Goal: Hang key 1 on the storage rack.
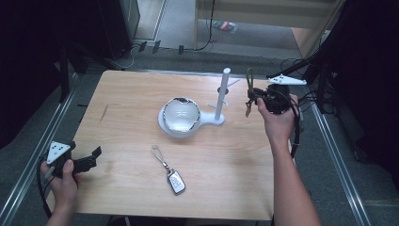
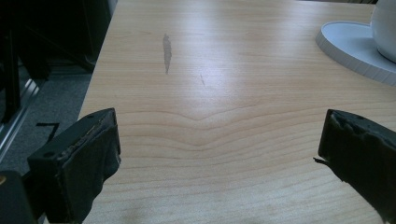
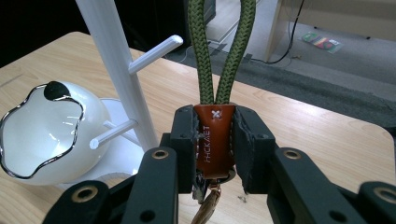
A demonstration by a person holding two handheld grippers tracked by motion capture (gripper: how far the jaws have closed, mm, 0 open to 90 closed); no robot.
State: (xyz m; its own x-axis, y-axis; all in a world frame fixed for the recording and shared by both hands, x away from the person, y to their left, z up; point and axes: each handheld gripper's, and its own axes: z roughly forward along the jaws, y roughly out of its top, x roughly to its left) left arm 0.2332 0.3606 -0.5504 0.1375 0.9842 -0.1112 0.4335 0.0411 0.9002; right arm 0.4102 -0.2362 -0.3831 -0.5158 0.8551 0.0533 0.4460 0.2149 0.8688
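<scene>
My right gripper (image 3: 215, 140) is shut on a keychain strap: its brown leather tab (image 3: 215, 135) sits between the pads, and a green cord loop (image 3: 219, 51) stands up from it. In the high view that gripper (image 1: 255, 98) is held above the table's right side, just right of the white peg stand (image 1: 222, 94). The stand's post (image 3: 119, 70) and pegs rise close ahead in the right gripper view. My left gripper (image 1: 87, 160) rests open near the table's front left corner, its pads (image 2: 93, 154) wide apart over bare wood. A car key fob (image 1: 175, 181) on a chain lies at the front centre.
A white bowl with a wavy silver rim (image 1: 180, 114) sits on the stand's round base (image 1: 164, 126) at the table's middle. The wooden table (image 1: 127, 94) has metal rails along both sides. Cables and dark equipment lie on the floor behind.
</scene>
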